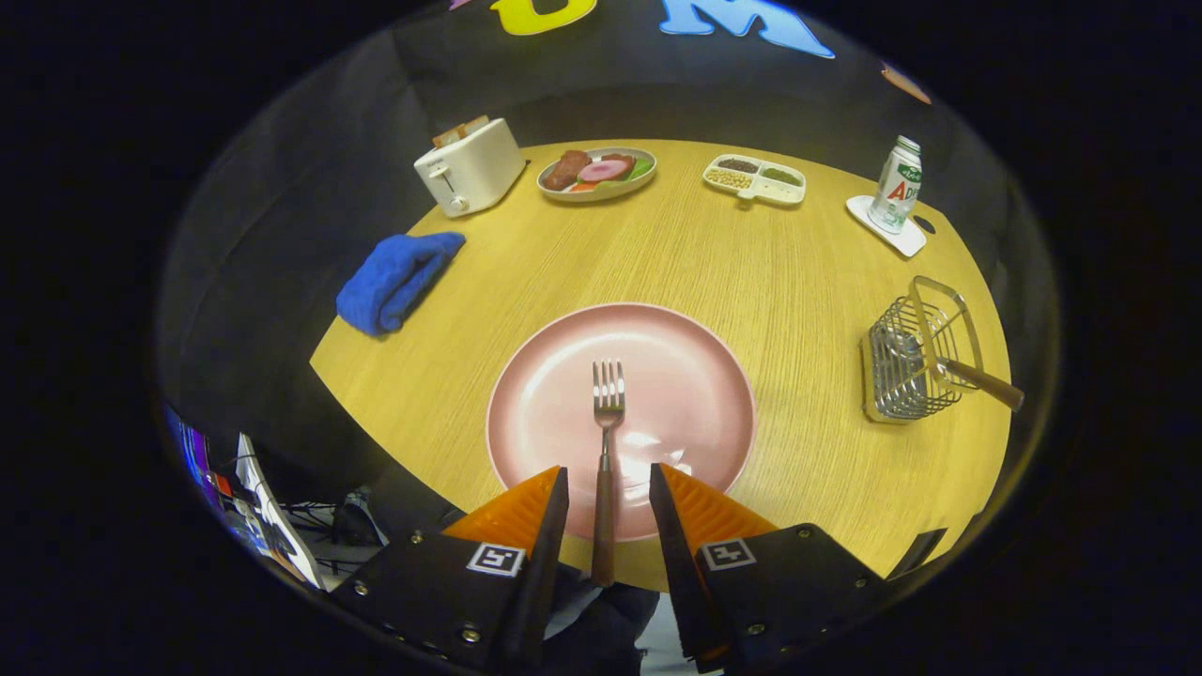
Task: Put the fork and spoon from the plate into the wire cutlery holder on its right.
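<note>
- The fork (607, 441) lies on the pink plate (695, 357), tines toward twelve o'clock and wooden handle toward six, its long axis running straight along the line the fingers point.
- The handle end reaches off the plate's near rim and into the gap between the two orange fingers (526, 512).
- The gripper (608, 490) stands partly open, one finger on each side of the handle with a clear gap on both sides; it has hold of nothing.
- Since the handle is already centred between the jaws and parallel to them, my judgement is that the coming move calls for little more than closing on the handle.
- The wire cutlery holder (906, 361) sits on the table (751, 263) at about three o'clock from the plate, well apart from it.
- A wooden-handled utensil, likely the spoon (977, 377), already rests in the holder, its handle sticking out toward four o'clock, so the fork looks to be the remaining half of the job.
- Farther out: a blue cloth (394, 279) at ten o'clock, a toaster (470, 167) at eleven, a food plate (596, 173) at twelve, a divided dish (755, 178) at one, a bottle (896, 184) at two.
</note>
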Demonstrator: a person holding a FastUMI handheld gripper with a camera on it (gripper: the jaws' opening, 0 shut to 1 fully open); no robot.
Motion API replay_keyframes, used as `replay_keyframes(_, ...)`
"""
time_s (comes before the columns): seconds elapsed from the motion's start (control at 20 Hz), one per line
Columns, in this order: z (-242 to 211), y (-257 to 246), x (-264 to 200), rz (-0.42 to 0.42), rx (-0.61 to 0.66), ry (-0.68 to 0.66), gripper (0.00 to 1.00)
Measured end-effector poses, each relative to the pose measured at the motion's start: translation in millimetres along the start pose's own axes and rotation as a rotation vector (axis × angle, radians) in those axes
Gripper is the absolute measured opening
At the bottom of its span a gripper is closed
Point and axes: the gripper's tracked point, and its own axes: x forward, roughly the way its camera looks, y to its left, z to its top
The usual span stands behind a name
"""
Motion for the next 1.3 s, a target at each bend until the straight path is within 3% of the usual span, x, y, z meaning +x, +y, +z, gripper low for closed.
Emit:
replay_keyframes(0.45,-24,0,38,-0.021,-0.049,0.096,0.54)
replay_keyframes(0.55,-33,2,41,-0.009,-0.052,0.136,0.35)
replay_keyframes(0.6,-35,-2,48,-0.037,-0.038,0.122,0.35)
replay_keyframes(0.65,-35,-4,48,-0.029,-0.017,0.121,0.11)
replay_keyframes(1.05,-6,4,29,0.087,0.188,0.057,0.13)
replay_keyframes(1.15,1,3,23,0.096,0.198,0.037,0.12)
replay_keyframes(1.2,8,-5,23,0.06,0.206,0.009,0.12)
replay_keyframes(1.25,6,-10,24,0.046,0.207,0.004,0.03)
replay_keyframes(1.3,6,-10,19,0.054,0.219,0.011,0.03)
